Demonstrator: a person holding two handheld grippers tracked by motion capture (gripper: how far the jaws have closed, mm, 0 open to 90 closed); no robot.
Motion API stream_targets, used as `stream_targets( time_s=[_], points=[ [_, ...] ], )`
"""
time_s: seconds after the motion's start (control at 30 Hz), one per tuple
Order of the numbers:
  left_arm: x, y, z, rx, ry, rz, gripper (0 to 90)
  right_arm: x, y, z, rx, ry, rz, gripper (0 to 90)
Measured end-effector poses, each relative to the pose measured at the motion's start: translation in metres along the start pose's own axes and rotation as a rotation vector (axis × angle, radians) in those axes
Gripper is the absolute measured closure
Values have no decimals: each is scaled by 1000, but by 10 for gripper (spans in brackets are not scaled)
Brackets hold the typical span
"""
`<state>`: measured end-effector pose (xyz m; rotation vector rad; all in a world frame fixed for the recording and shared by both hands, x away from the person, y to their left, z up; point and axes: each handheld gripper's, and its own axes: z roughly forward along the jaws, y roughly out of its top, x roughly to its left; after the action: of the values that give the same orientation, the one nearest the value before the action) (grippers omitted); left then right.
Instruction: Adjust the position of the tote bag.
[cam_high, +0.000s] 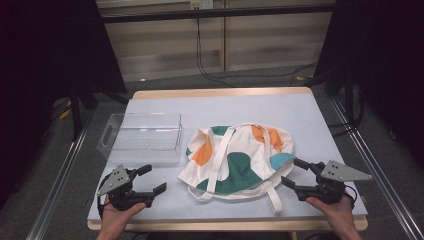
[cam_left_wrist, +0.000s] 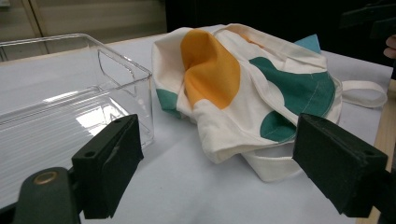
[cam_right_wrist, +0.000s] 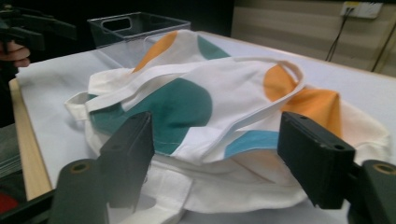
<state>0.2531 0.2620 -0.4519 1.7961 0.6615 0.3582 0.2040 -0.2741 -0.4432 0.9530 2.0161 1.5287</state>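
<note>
My left gripper (cam_high: 148, 180) sits in my left hand (cam_high: 116, 217) at the near left corner of the table (cam_high: 300, 107), jaws spread wide and empty. In the left gripper view (cam_left_wrist: 212, 161) both black jaws stand well apart with bare table surface between them. My right gripper (cam_high: 298, 174) sits in my right hand (cam_high: 336, 211) at the near right corner, jaws likewise spread wide and holding nothing. In the right gripper view (cam_right_wrist: 217, 154) its two jaws frame the near edge of the bag without touching it.

Between the two grippers, at the centre of the table, lies a crumpled cloth tote bag (cam_high: 240, 157). It is cream with orange, dark green and light blue patches. Its cream straps (cam_high: 220, 152) run across the top of the cloth, and one strap loop (cam_high: 274, 197) trails toward the near edge. My right gripper's jaw tips are just beside the bag's right edge; my left gripper is near its left edge but apart from it.

Left of the bag stands a clear plastic bin (cam_high: 142, 135), upright, with a cut-out handle in its end wall. It appears empty. In the left gripper view the bin (cam_left_wrist: 70, 102) stands just beside the bag (cam_left_wrist: 243, 88); I cannot tell whether they touch.

The table top is pale grey with a wooden border.
</note>
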Motion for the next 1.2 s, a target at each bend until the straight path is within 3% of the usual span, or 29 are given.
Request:
stream_targets(
  time_s=[0.03, 0.13, 0.3, 0.4, 0.57, 0.73, 0.87, 1.0, 1.17, 1.2],
  points=[
    [0, 0, 1, 0, -16, -7, 163, 1, 0, 3, 21, 30, -4, 313],
    [-1, 0, 2, 11, -30, -16, 168, 4, 1, 9, 46, 61, -15, 369],
    [-2, 1, 3, 23, -16, -8, 173, 7, 3, 19, 80, 113, -36, 453],
    [-3, 1, 3, 22, -31, 3, 173, 9, 4, 25, 127, 140, -28, 497],
    [-5, 1, 3, 22, -39, 6, 173, 14, 5, 33, 183, 181, -55, 579],
    [-7, 2, 1, 35, -36, 21, 173, 17, 7, 42, 209, 194, -84, 579],
    [-6, 0, -1, 35, -29, 13, 173, 20, 9, 55, 241, 214, -110, 608],
    [-6, -1, -3, 32, -33, 3, 169, 21, 10, 61, 253, 229, -105, 631],
    [-4, 0, -3, 26, -22, -1, 163, 23, 12, 72, 275, 255, -133, 641],
    [-3, -1, -2, 32, -21, -3, 163, 23, 12, 79, 293, 269, -158, 618]
  ],
)
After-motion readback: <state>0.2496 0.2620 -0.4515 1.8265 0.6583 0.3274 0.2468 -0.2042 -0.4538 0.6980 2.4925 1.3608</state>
